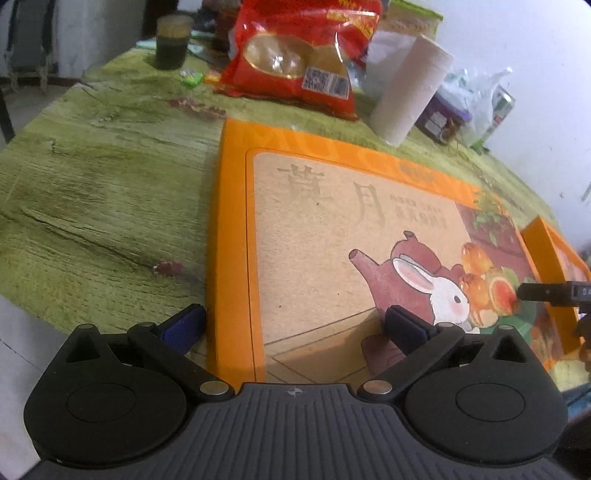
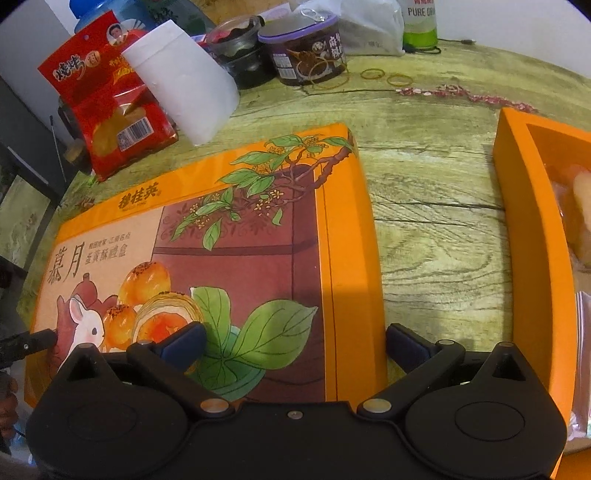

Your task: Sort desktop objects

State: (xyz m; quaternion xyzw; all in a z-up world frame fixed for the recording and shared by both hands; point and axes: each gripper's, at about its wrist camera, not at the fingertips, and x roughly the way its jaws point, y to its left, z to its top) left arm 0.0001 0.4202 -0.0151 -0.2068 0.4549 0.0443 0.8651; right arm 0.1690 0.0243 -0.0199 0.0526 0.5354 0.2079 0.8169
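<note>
A large orange gift box lid (image 1: 332,229) with a rabbit and teapot picture lies flat on the green wood-print table (image 1: 103,192). My left gripper (image 1: 295,325) is open, its two blue-padded fingers straddling the lid's near left edge. In the right wrist view the same lid (image 2: 236,236) shows leaves and pastries. My right gripper (image 2: 293,343) is open too, its fingers straddling the lid's near right edge. The open orange box base (image 2: 535,236) with wrapped pastries inside stands to the right. The right gripper's tip (image 1: 554,291) pokes in at the left wrist view's right edge.
At the table's back stand a red snack bag (image 1: 299,55), a white paper roll (image 1: 410,88), a dark cup (image 1: 171,40), a purple-lidded jar (image 2: 306,48), a green bottle (image 2: 419,26) and rubber bands (image 2: 384,75). The table edge (image 1: 22,306) drops off at left.
</note>
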